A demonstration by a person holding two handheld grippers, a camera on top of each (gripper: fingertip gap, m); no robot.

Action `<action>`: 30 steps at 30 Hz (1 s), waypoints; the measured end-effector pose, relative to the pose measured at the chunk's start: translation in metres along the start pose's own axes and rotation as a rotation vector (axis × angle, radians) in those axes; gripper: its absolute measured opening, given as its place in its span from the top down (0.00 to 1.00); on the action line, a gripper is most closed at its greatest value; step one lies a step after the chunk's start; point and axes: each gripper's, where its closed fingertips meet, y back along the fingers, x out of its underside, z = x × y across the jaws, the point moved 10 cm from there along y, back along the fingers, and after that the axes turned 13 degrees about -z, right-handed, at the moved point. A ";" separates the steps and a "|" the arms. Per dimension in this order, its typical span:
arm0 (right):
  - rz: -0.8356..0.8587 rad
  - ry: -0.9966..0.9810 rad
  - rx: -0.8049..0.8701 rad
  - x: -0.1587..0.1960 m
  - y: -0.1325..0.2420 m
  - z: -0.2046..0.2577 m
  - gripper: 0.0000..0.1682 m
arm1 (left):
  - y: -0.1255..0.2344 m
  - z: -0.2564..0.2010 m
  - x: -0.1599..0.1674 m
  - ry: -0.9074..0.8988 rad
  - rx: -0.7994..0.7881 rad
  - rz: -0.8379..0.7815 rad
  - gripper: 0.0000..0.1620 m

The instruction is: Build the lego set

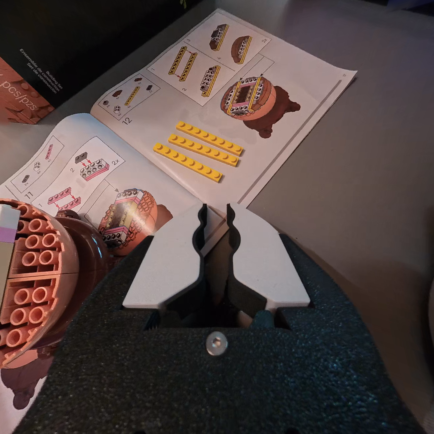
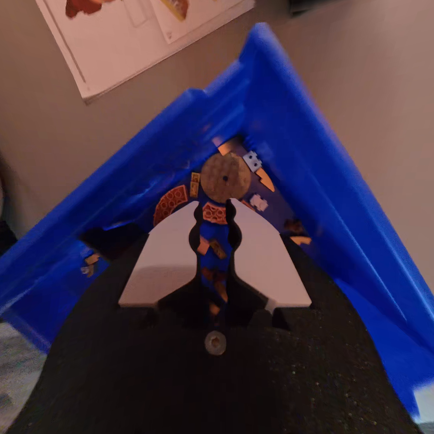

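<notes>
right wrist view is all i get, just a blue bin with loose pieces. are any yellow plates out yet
Observer: Yes, three long yellow plates lie side by side on the open instruction booklet.
Operator: left gripper holding anything
Observer: No, the left gripper is empty, jaws slightly apart, above the booklet's near edge.
Operator: where's the build
Observer: The partly built round brown model sits to the left of that gripper, its tan underside tubes facing the camera.
</notes>
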 end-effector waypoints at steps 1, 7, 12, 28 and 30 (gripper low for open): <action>0.008 0.030 -0.005 0.000 -0.009 0.001 0.90 | 0.000 0.001 0.000 0.007 0.004 0.000 0.90; 0.099 0.066 0.039 0.009 -0.032 -0.006 0.94 | 0.000 0.002 0.000 0.025 0.013 0.001 0.91; 0.236 -0.006 0.140 0.028 -0.011 -0.023 0.94 | 0.000 0.001 0.000 0.020 0.010 0.001 0.90; 0.052 -0.041 0.202 0.019 0.017 -0.003 0.91 | 0.000 0.002 0.000 0.027 0.014 0.002 0.90; -0.079 -0.057 0.314 0.013 0.042 0.002 0.90 | 0.000 0.002 0.000 0.023 0.012 0.002 0.90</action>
